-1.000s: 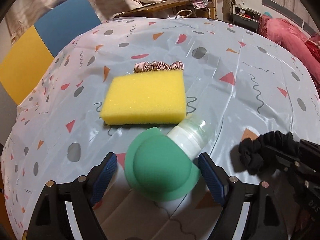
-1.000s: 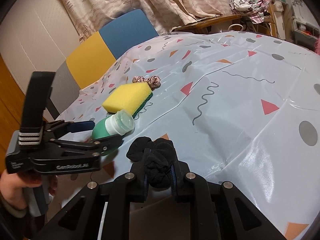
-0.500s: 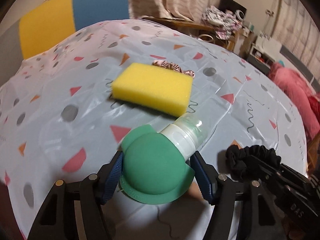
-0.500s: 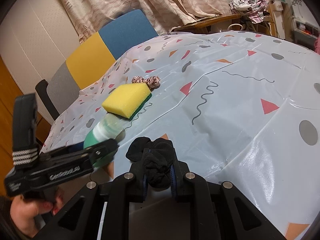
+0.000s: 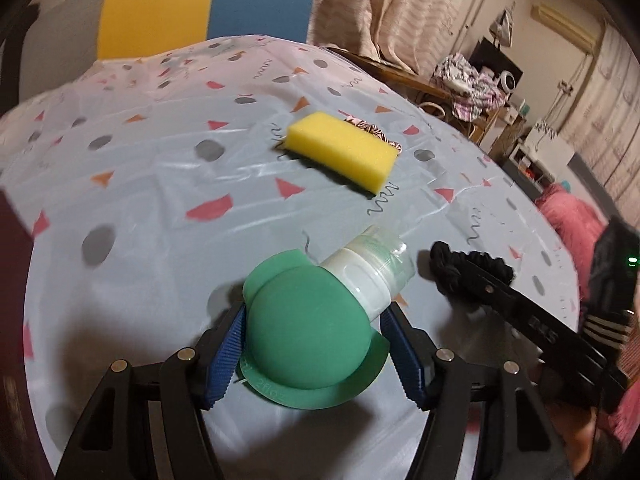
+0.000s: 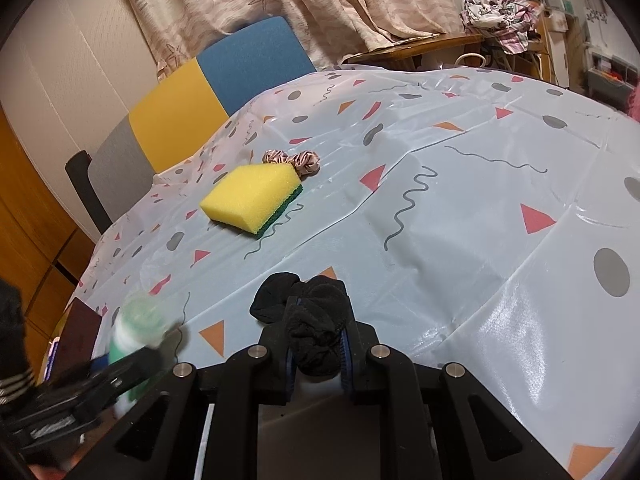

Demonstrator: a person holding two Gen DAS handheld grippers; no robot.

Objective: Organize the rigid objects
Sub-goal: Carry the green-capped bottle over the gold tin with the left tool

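My left gripper [image 5: 316, 344] is shut on a green squeeze bottle [image 5: 308, 332] with a white cap, held above the table; the bottle also shows blurred in the right wrist view [image 6: 134, 332]. My right gripper [image 6: 318, 354] is shut on a black scrunchie [image 6: 312, 320], also seen in the left wrist view [image 5: 464, 270]. A yellow sponge [image 5: 342, 150] with a green underside lies on the patterned tablecloth [image 6: 460, 220]; it also shows in the right wrist view [image 6: 252, 198]. A pink satin scrunchie [image 6: 300, 160] lies just behind the sponge.
A chair with a yellow, blue and grey back [image 6: 208, 92] stands at the table's far edge. A dark red object [image 6: 80, 320] sits at the table's left edge. A wooden side table with clothes [image 6: 496, 12] and curtains lie beyond.
My left gripper closed on the green bottle and carried it back and to the left, away from the sponge. The right gripper kept still with the black scrunchie.
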